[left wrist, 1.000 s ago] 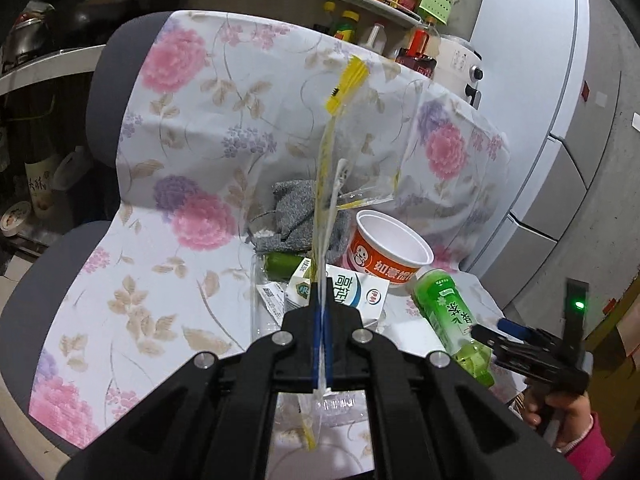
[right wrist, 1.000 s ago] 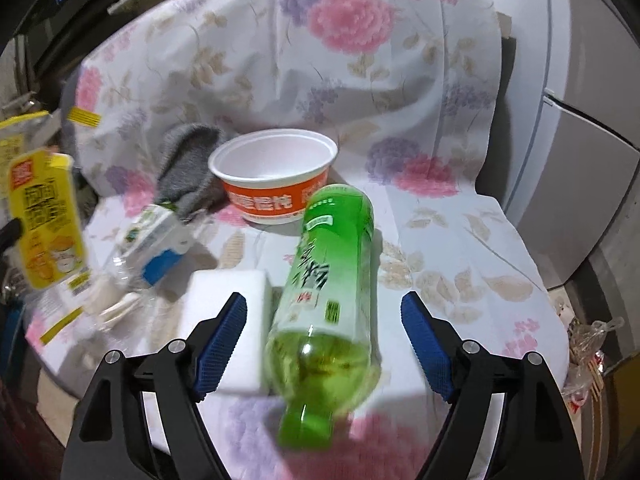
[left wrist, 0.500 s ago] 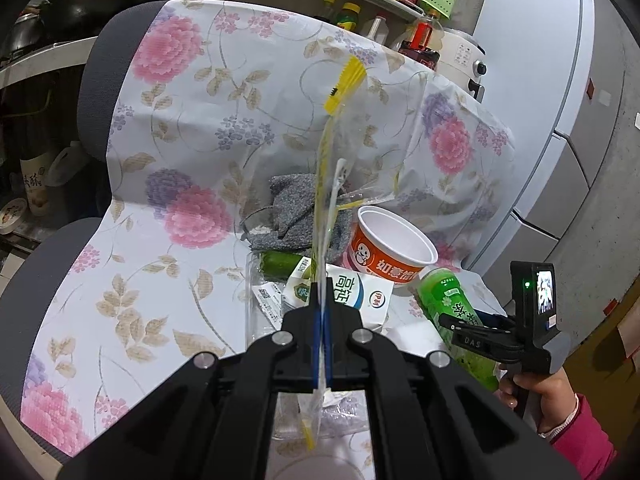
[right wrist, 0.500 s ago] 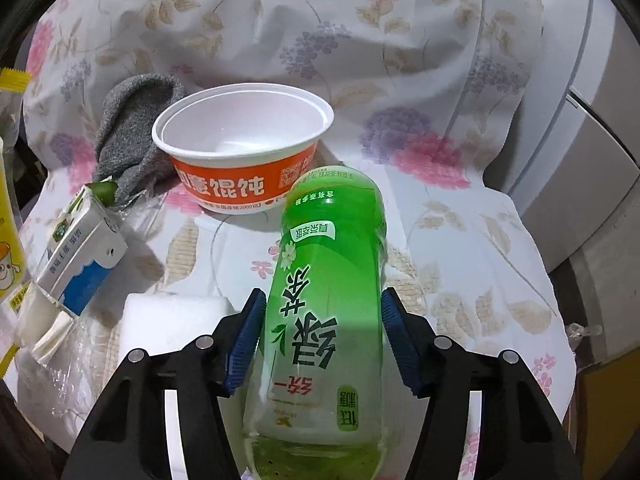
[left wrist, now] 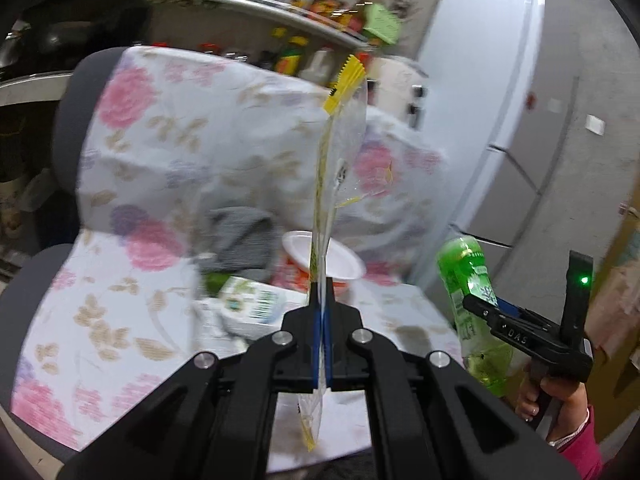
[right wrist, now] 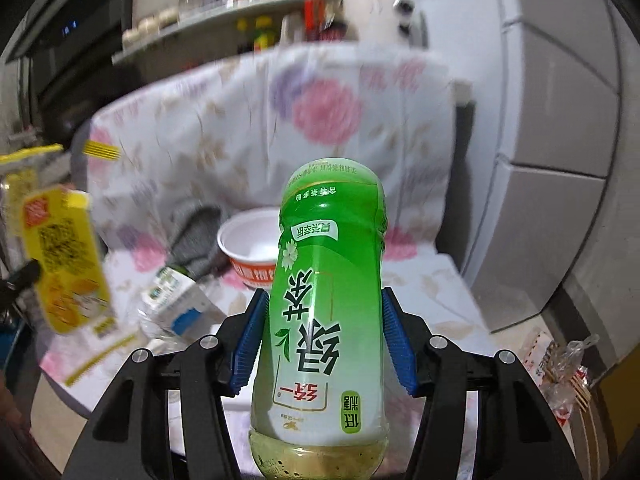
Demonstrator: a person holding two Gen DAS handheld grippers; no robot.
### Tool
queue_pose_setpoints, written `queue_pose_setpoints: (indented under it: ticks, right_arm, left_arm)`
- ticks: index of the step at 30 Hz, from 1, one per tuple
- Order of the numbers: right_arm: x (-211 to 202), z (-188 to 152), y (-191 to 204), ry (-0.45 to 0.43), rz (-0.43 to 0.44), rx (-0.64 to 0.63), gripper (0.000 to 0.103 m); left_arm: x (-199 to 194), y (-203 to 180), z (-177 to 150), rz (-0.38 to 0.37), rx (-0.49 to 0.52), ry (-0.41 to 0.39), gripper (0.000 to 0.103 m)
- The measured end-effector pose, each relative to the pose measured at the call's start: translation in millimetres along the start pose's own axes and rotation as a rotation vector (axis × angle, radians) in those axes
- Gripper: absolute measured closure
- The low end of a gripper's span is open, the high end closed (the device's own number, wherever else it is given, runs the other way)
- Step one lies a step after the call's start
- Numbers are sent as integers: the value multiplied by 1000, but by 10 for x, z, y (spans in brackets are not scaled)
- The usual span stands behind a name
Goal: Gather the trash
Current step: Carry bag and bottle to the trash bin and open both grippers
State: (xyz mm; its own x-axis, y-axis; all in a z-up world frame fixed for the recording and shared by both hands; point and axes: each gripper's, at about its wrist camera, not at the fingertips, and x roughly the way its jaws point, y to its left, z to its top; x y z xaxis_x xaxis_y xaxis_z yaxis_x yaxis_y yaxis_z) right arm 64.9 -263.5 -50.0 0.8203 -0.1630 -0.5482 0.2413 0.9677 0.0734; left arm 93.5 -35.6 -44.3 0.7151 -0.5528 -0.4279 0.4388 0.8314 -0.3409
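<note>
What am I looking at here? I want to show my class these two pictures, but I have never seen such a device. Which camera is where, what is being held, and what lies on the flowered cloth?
There is no robot: a person holds a handheld two-finger gripper in each hand, each carrying a fisheye camera that looks out along its fingers.

The left wrist view shows the left gripper shut on a clear and yellow plastic wrapper. To its right, the right gripper appears from the side.

The right wrist view shows the right gripper's blue pads clamped on a green tea bottle, lifted off the surface.

On the flowered cloth covering a chair lie a white and orange paper bowl, a grey cloth and a small milk carton.
</note>
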Motion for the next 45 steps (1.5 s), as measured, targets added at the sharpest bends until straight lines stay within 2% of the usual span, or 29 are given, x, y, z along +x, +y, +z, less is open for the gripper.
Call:
queue_pose_setpoints:
  ticks: [8, 12, 18, 23, 29, 33, 40, 41, 42, 43, 44, 45]
  right_arm:
    - [-768, -277, -364, -66, -66, 48, 46]
    - [-1101, -491, -637, -96, -160, 82, 46]
    - [-1481, -793, -1071, -101, -261, 164, 46]
    - [-1747, -1102, -1489, -80, -365, 247, 46]
    - [-1726, -1521, -1966, -21, -437, 341, 46]
    - [-1516, -1800, -2269, 45, -455, 420, 46]
    - [-1172, -2046, -2621, 151, -446, 487, 45]
    - [-1129, -2069, -2652, 166, -447, 495, 44]
    - [-1080, -2101, -2696, 192, -448, 502, 44]
    - [-1056, -2120, -2721, 203, -451, 506, 43]
    - [-1052, -2126, -2736, 205, -457, 510, 43]
    - [-1060, -2120, -2740, 202, -459, 512, 43]
  left_arm:
    - [166, -874, -357, -204, 88, 83, 103]
    - [218, -1330, -608, -283, 160, 108, 103]
    - [367, -1808, -867, -391, 229, 165, 103]
    - [677, -2366, -1168, -496, 298, 272, 103]
    - [1048, -2820, -1532, -563, 350, 393, 103]
    - [1374, -3011, -1776, -569, 363, 504, 103]
    - [1681, -3290, -2036, -559, 421, 609, 102]
    - [1734, -3309, -2071, -560, 419, 630, 93]
    - [1763, -3314, -2083, -551, 415, 641, 73]
    - [1790, -3269, -2081, -539, 406, 649, 64]
    - [1803, -3252, -2080, -538, 396, 651, 56]
    - [1809, -3223, -2064, -536, 385, 651, 56]
